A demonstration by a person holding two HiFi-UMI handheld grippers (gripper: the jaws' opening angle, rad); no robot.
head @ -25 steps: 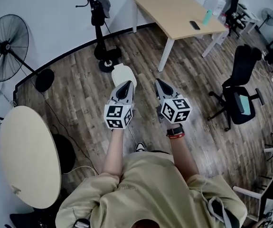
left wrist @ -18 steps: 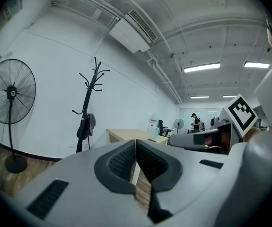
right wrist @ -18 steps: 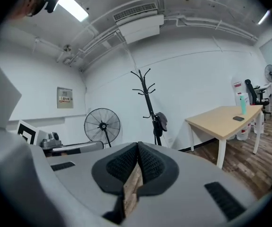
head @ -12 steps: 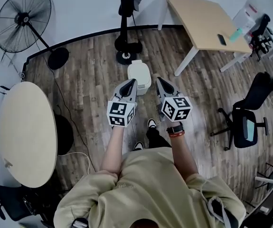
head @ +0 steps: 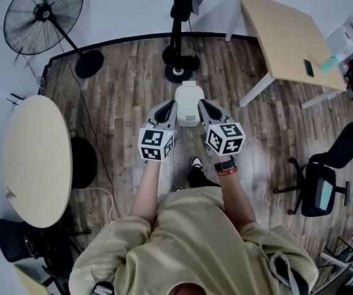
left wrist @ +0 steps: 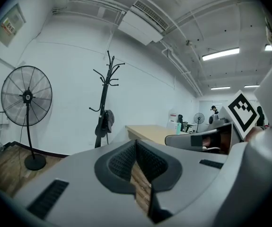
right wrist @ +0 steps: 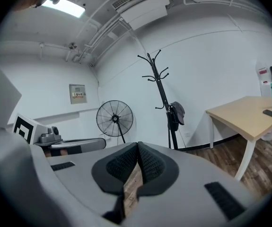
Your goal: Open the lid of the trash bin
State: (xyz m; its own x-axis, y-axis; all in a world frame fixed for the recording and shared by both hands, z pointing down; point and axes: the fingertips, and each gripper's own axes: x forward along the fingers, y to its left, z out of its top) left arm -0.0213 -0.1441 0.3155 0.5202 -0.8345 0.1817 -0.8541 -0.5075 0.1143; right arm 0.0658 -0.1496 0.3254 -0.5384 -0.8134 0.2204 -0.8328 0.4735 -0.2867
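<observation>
With my left hand-held gripper [head: 165, 109] and right hand-held gripper [head: 207, 108] both pressed together and empty, I judged the white trash bin [head: 188, 121], at centre frame between their tips, to be light, stiff plastic, best lifted at the front edge of its lid [head: 188, 97].

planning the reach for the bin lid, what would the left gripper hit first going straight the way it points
Likely not the trash bin: the left gripper points level, above it. Its line runs just right of the coat stand to the white wall, though depth is unclear.
</observation>
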